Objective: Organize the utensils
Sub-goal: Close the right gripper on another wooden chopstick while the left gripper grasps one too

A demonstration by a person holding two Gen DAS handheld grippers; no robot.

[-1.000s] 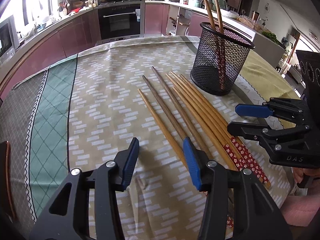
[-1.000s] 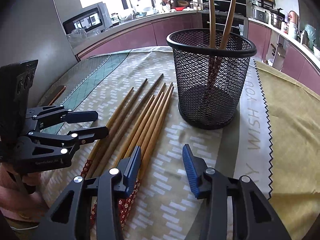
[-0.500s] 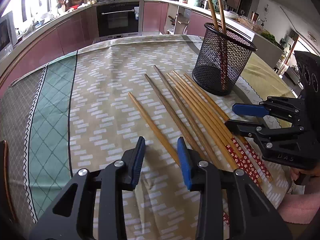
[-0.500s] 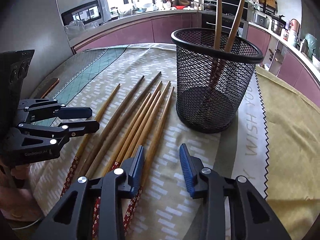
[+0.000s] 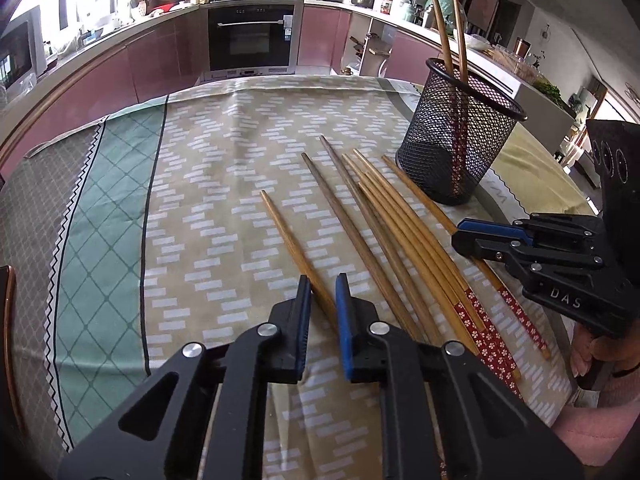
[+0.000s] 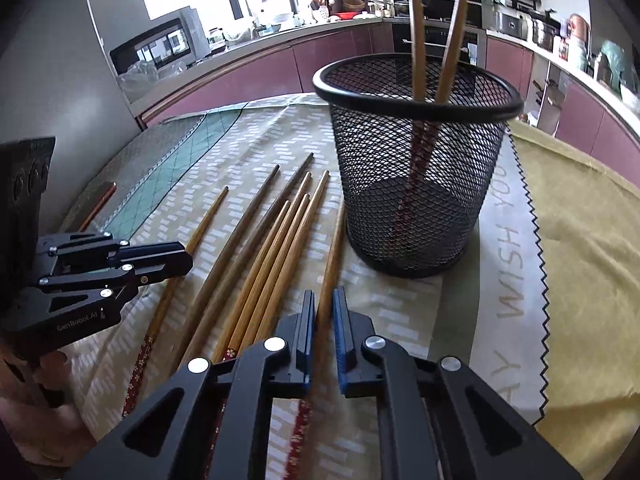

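Several wooden chopsticks lie side by side on the patterned tablecloth (image 5: pixel 208 184). A black mesh cup (image 5: pixel 460 140), also in the right wrist view (image 6: pixel 416 184), holds two chopsticks upright. My left gripper (image 5: pixel 322 298) is shut on the leftmost chopstick (image 5: pixel 288 236), which lies apart from the rest. My right gripper (image 6: pixel 323 312) is shut on the rightmost chopstick (image 6: pixel 334 248), the one nearest the cup. Each gripper shows in the other's view, the right one (image 5: pixel 464 238) and the left one (image 6: pixel 182 258).
The cup stands at the far right of the cloth, close beside the chopstick tips. A dark flat object (image 6: pixel 98 204) lies at the table's left edge. Kitchen counters and an oven (image 5: pixel 252 36) stand beyond the table.
Both grippers were open above the chopsticks; each has moved forward and closed on a chopstick. The leftmost chopstick has slid left, away from the others.
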